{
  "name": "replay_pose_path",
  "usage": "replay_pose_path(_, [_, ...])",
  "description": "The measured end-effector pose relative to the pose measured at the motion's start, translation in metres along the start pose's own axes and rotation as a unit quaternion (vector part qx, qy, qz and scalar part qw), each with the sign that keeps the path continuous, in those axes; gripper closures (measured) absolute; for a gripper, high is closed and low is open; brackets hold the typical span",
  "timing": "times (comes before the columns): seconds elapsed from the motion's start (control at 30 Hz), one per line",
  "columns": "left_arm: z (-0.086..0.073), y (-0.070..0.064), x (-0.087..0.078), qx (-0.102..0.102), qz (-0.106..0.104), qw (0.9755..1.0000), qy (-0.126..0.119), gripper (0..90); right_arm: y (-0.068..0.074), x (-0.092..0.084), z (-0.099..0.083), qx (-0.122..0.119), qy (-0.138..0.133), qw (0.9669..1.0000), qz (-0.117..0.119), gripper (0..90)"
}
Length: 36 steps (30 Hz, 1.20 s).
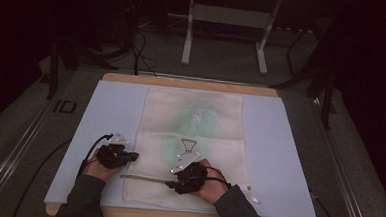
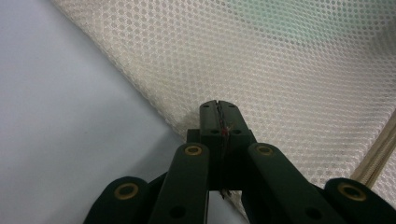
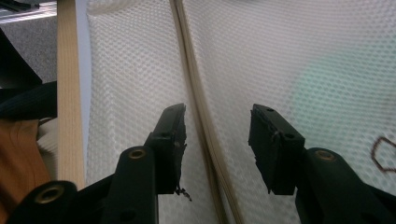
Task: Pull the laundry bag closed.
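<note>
Mesh laundry bag (image 1: 191, 143), cream with a fine honeycomb weave and a green shape showing faintly through it, lies flat in the middle of your counter (image 1: 111, 109). Your left gripper (image 2: 218, 116) is clenched on the bag's left edge. Your right gripper (image 3: 217, 128) stands released, its jaws straddling the beige zipper (image 3: 196, 93) near the bag's near end.

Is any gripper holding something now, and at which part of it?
The left gripper pinches the mesh bag at its side edge. The right gripper holds nothing, open over the zipper.
</note>
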<state>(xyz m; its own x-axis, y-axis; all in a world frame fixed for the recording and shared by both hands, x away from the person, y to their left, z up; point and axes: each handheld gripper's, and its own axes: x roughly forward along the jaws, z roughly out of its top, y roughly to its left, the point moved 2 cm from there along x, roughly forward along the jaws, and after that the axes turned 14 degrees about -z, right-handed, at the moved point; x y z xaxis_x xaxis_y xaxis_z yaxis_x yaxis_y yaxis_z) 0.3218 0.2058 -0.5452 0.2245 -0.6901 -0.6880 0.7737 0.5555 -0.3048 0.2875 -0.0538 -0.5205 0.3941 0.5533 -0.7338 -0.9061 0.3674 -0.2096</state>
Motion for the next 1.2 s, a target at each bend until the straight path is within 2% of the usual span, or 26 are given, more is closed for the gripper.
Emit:
replay_pose_path(0.37, [0.0, 0.001, 0.0, 0.0, -0.003, 1.0, 0.0, 89.6, 0.008, 0.008, 0.014, -0.004, -0.016, 0.9998, 0.016, 56.3])
replay_pose_path(0.8, [0.0, 0.001, 0.0, -0.001, -0.004, 1.0, -0.002, 89.5, 0.013, 0.016, 0.025, -0.014, -0.016, 0.9996, 0.02, 56.4])
replay_pose_path(1.2, [0.0, 0.001, 0.0, -0.002, -0.006, 1.0, -0.002, 89.4, 0.02, 0.027, 0.035, -0.014, -0.022, 0.9992, 0.031, 56.9])
